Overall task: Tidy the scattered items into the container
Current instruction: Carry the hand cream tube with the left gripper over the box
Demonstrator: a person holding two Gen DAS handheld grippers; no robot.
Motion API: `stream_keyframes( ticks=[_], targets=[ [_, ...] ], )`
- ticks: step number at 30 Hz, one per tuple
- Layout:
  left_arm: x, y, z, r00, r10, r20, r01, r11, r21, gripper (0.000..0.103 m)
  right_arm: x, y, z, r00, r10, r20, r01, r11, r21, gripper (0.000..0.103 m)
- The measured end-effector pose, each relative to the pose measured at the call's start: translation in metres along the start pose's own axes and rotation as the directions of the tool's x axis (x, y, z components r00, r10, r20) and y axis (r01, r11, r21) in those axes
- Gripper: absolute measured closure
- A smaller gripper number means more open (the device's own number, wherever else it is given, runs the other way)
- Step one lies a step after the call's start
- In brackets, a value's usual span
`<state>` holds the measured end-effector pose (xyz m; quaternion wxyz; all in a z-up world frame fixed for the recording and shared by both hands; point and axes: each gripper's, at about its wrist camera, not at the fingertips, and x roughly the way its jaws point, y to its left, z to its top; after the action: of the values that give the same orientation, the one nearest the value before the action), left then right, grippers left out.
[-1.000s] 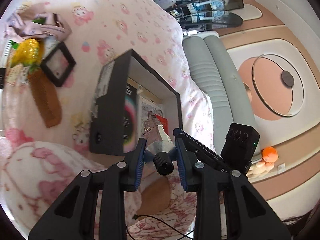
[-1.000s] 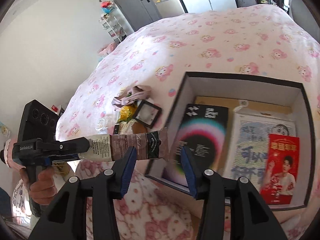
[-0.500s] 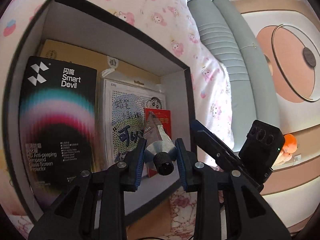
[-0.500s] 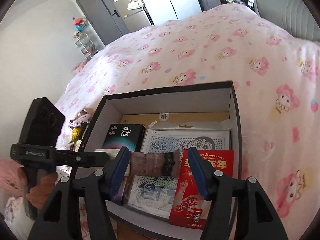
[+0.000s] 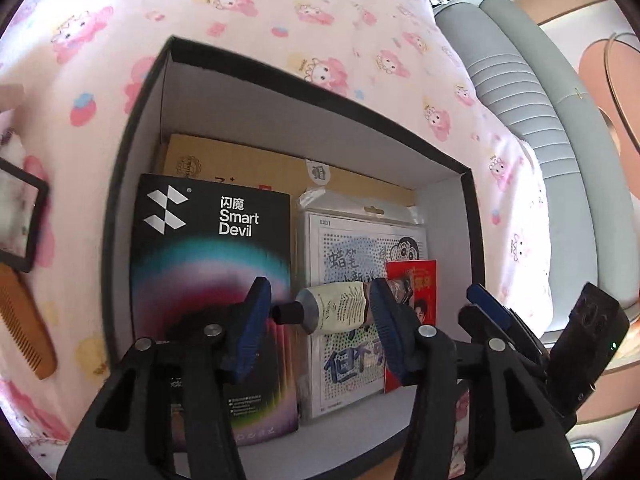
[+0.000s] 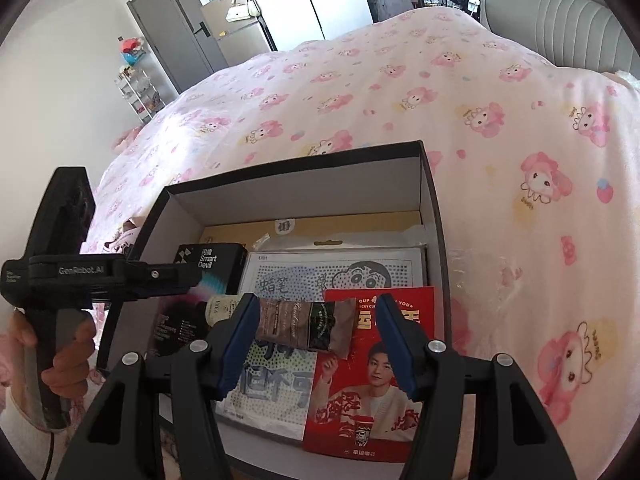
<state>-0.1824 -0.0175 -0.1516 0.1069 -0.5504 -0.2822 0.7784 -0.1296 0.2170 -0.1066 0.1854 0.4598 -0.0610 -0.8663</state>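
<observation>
A hand-cream tube [image 5: 336, 312] with a black cap and a brown crimped end [image 6: 304, 326] lies crosswise over the packets inside the black box [image 5: 280, 120] [image 6: 300, 196] on the pink bed. My left gripper [image 5: 320, 300] hovers over it, jaws opening. The tube sits between its fingers and the pads no longer press it. My right gripper [image 6: 318, 312] is open, and the tube's brown end lies loose between its blue pads. Each gripper shows in the other's view, the left gripper [image 6: 160, 276] coming in from the left side and the right gripper [image 5: 488, 308] from the right.
In the box lie a black Smart Devil pack [image 5: 212, 260], a cartoon card pack [image 5: 360, 240] and a red leaflet [image 6: 372, 380]. A wooden comb [image 5: 24, 320] and a black-framed mirror [image 5: 16, 220] lie left of the box. A grey headboard [image 5: 520, 80] borders the bed.
Both grippers came in over the box and sank lower. The left jaws spread and let go of the tube, which turned crosswise; the right jaws widened around its brown end.
</observation>
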Motion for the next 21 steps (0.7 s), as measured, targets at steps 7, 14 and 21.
stream_keyframes(
  ticks=[7,14,21],
  targets=[
    [-0.009,-0.021,-0.041,0.997,0.074,0.003,-0.074,0.989,0.129,0.064,0.013,0.005,-0.004,0.994,-0.092,-0.058,0.090,0.995,-0.043,0.053],
    [0.000,-0.025,-0.062,0.983,0.180,0.019,-0.181,0.975,0.126,0.068,0.024,0.021,-0.011,0.988,-0.053,-0.148,0.037,0.994,-0.104,0.058],
    [0.022,-0.039,-0.057,0.977,0.210,-0.030,-0.204,0.969,0.140,0.070,0.034,0.027,-0.012,0.976,-0.060,-0.208,0.041,0.995,-0.096,0.058]
  ],
)
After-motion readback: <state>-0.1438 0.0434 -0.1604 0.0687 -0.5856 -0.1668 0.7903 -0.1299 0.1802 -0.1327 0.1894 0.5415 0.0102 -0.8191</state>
